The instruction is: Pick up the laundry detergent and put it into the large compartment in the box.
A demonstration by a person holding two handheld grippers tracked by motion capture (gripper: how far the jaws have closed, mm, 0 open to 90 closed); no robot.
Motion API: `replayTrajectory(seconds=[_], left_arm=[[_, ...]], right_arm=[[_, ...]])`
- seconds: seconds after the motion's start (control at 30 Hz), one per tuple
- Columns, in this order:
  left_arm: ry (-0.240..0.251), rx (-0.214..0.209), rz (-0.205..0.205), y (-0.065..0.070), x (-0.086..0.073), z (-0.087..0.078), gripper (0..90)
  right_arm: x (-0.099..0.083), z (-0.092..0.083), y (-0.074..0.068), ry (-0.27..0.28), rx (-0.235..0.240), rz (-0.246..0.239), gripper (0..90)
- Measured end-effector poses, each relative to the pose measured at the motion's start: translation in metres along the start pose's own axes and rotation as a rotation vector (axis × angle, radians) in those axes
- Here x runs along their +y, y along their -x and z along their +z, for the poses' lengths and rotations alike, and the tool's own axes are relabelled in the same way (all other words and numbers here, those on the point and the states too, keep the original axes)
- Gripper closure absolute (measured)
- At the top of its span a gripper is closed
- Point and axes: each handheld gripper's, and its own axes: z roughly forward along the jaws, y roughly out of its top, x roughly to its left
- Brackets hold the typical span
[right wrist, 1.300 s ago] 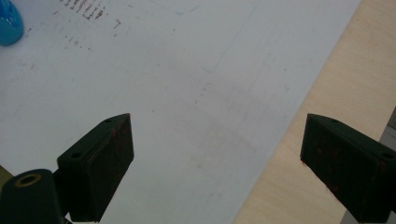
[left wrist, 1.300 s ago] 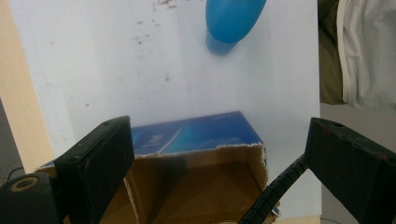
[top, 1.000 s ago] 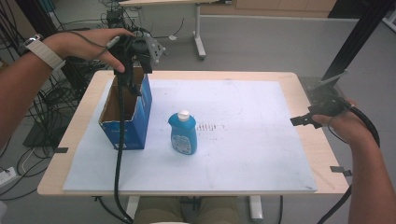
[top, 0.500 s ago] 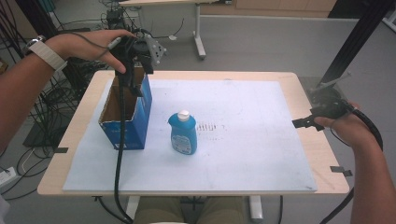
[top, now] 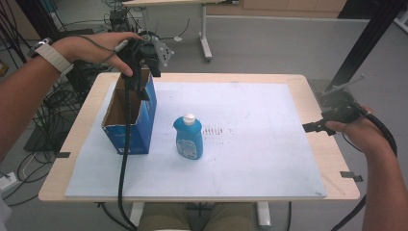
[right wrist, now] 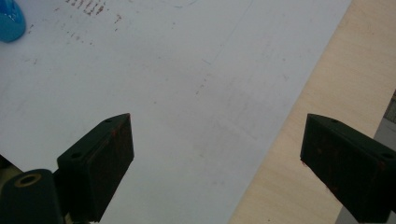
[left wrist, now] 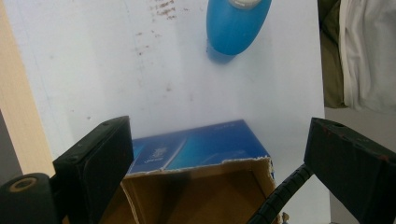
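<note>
An open-topped blue cardboard box [top: 137, 122] stands at the left of the white sheet [top: 260, 144]. A blue bottle [top: 188, 139] with a white cap stands upright just right of it. My left gripper [top: 143, 79] hovers over the box's far end, jaws open with nothing between them. In the left gripper view that gripper [left wrist: 219, 158] looks down on the box [left wrist: 201, 147] and its brown inside, with the bottle [left wrist: 236, 23] beyond. My right gripper [top: 318, 127] is held above the table's right edge, open and empty. The right gripper [right wrist: 217, 158] faces the sheet's border.
The left gripper's black cable [top: 126, 144] hangs down across the box and over the table's front edge. Bare wood [top: 315, 101] frames the sheet. Tape marks [top: 350, 175] lie at the right front. Cables clutter the floor [top: 57, 96] to the left.
The right gripper has drifted slightly nearer the person and lower along the right edge. The left gripper has stayed over the box.
</note>
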Motion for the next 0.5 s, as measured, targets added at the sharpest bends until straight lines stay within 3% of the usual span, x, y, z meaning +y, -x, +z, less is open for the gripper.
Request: replayTrajectory(seconds=[0.5], left_arm=[[0.013, 0.011, 0.031, 0.0058, 0.0058, -0.0021, 8.3]], right_arm=[[-0.0016, 0.0007, -0.0005, -0.005, 0.002, 0.002, 9.5]])
